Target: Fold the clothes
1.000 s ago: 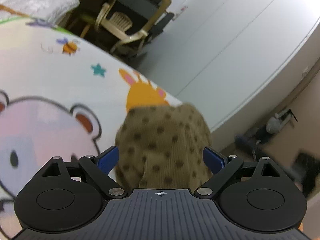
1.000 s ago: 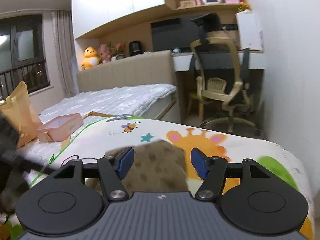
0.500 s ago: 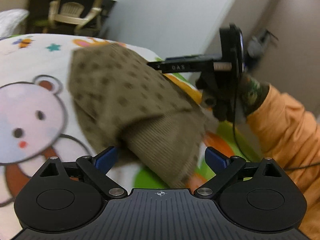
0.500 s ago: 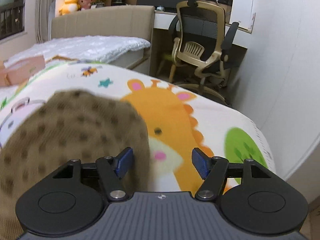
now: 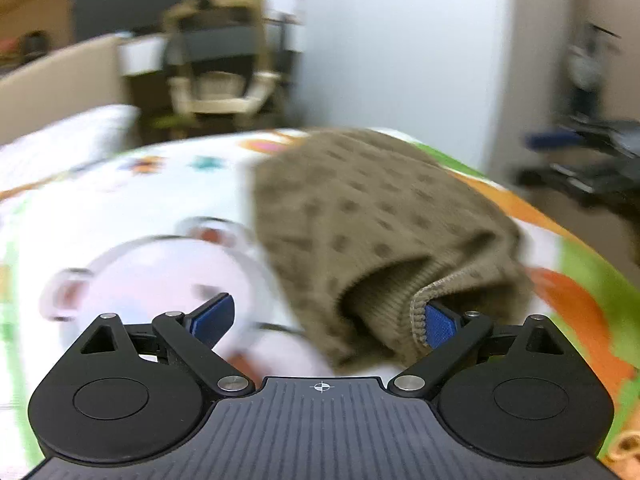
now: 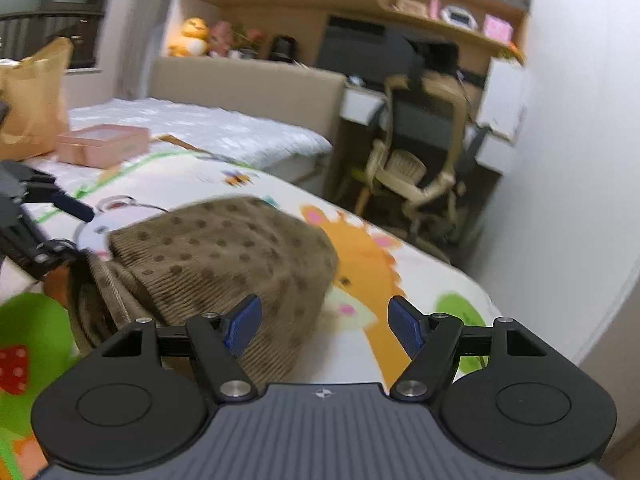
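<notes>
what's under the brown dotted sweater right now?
The brown dotted sweater lies on the cartoon-print mat; an orange giraffe print shows at its edge. Whatever print sits beneath the fabric is covered.

Both wrist views look low and close across the dotted garment (image 5: 372, 216) from neighbouring sides.

sweater (image 5: 372, 216) now folded, claws withdrawn

Brown dotted knit sweater (image 5: 372, 216), bunched, ribbed hem open, lying on cartoon-print mat (image 5: 132, 200)
</notes>
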{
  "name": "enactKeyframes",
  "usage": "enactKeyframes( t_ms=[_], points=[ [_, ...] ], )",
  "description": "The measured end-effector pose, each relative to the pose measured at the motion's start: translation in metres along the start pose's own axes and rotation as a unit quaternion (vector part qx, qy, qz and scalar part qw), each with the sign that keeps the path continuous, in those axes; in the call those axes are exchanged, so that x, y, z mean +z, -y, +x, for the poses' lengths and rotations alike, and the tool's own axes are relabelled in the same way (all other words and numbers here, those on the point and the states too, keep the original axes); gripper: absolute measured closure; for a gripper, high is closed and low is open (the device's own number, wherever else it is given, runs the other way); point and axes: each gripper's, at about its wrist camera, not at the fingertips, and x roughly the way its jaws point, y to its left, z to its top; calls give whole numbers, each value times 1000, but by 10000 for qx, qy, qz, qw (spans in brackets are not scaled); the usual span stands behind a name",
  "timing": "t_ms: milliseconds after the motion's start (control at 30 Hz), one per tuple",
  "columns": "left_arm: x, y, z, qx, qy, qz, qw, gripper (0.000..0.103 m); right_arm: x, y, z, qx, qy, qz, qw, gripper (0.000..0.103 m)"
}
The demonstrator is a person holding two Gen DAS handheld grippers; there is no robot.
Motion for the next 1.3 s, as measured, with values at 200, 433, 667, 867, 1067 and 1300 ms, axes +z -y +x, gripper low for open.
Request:
enactKeyframes(
  t_ms=[200, 433, 667, 867, 1067, 1300],
  points=[
    [-13, -42, -19, -271, -114, -476, 9984, 5, 11, -59, 10, 700, 56, -701, 9951, 45],
    [-1, -41, -34, -587, 542, -69, 9968, 9, -5, -107, 32, 765, -103, -1164, 9902, 53],
    [7, -45, -20, -412, 621, 108, 9972, 16, -3, -80, 28, 134, -96, -643, 9978, 79],
    [-6, -13, 11, -102, 485, 1360, 9895, 24, -20, -86, 21, 35, -149, -896, 9959, 78],
    [-8, 4, 24, -113, 615, 1989, 9780, 53, -3, -90, 33, -155, 248, -909, 9954, 92],
    [24, 7, 7, -23, 1108, 1822, 9770, 90, 44, -73, -11, -311, 1169, -691, 9903, 100]
  ],
)
